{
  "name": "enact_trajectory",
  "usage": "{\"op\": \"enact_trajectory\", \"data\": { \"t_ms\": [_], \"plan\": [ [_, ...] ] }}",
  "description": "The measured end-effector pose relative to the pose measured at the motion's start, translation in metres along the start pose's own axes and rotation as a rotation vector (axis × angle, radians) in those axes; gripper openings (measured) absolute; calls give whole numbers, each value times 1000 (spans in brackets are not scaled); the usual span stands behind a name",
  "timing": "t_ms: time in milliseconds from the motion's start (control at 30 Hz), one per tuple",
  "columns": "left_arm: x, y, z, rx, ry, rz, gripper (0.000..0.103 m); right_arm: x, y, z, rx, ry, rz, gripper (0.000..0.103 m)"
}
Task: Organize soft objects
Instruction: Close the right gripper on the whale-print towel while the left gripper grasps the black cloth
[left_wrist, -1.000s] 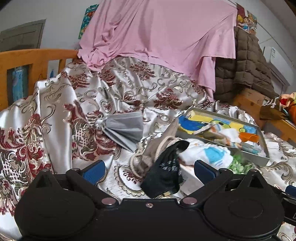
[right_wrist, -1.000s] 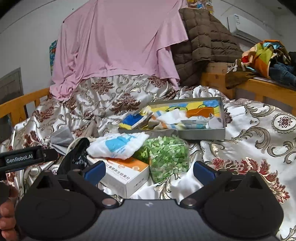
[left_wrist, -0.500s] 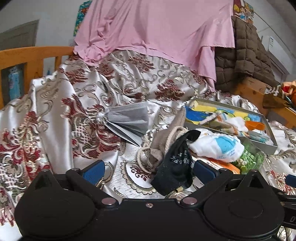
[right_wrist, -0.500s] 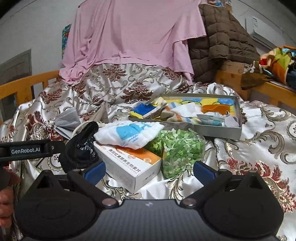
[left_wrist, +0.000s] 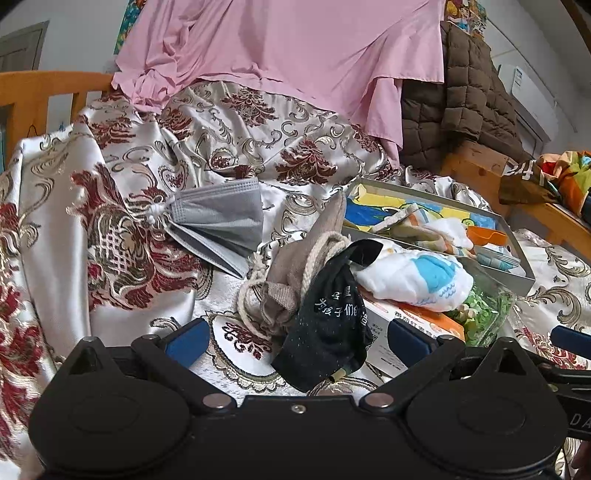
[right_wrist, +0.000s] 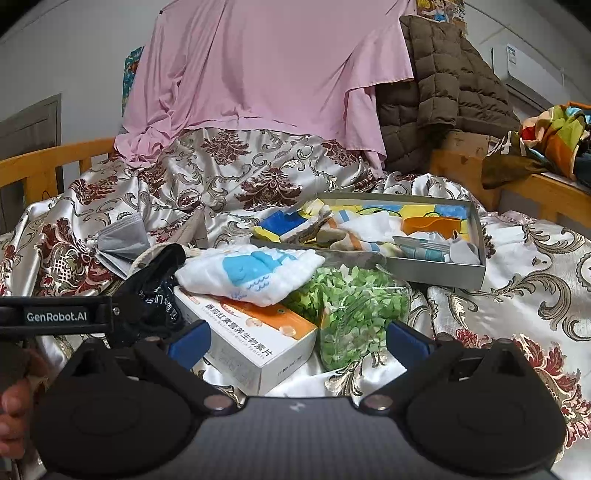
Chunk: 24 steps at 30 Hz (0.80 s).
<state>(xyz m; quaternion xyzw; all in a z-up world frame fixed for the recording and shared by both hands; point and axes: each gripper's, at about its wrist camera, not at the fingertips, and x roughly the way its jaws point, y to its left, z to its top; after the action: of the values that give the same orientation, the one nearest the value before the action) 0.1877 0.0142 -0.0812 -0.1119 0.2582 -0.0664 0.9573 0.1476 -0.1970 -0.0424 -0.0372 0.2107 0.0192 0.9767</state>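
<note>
A black cloth with white writing (left_wrist: 328, 325) lies on the bed between my left gripper's (left_wrist: 297, 338) open fingers, beside a beige drawstring bag (left_wrist: 291, 269). A grey face mask (left_wrist: 221, 218) lies further left. A white cloth with a blue whale print (right_wrist: 251, 269) rests on a white and orange box (right_wrist: 255, 332). My right gripper (right_wrist: 299, 339) is open and empty, with the box and a clear bag of green pieces (right_wrist: 358, 310) in front of it. A grey tray (right_wrist: 443, 273) behind holds several cloths.
The patterned satin bedspread (right_wrist: 517, 295) covers the bed. A pink sheet (right_wrist: 266, 62) and a brown quilted jacket (right_wrist: 443, 88) are piled at the back. Wooden rails (left_wrist: 40, 85) run at the left and right. The left gripper's body (right_wrist: 55, 315) shows at the left of the right wrist view.
Both grippers have moved forward toward the pile. The black cloth and the box now sit closer and larger between the fingers. Nothing was taken hold of.
</note>
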Motion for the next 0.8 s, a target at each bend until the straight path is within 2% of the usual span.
{"op": "enact_trajectory", "data": {
  "t_ms": [233,333,500,667,800],
  "plan": [
    [4,4,0,-48,6,-55,100,19,2,22,-93,-87,70,103],
    [7,5,0,-49,12,-62,95,35,0,34,-128,-99,108,103],
    [6,6,-2,-56,14,-93,90,59,2,45,-162,-80,170,103],
    [8,2,-4,-45,27,-110,76,80,7,51,-204,-47,232,103],
    [10,-2,-8,-23,39,-122,70,88,11,48,-202,-29,261,103]
  ]
}}
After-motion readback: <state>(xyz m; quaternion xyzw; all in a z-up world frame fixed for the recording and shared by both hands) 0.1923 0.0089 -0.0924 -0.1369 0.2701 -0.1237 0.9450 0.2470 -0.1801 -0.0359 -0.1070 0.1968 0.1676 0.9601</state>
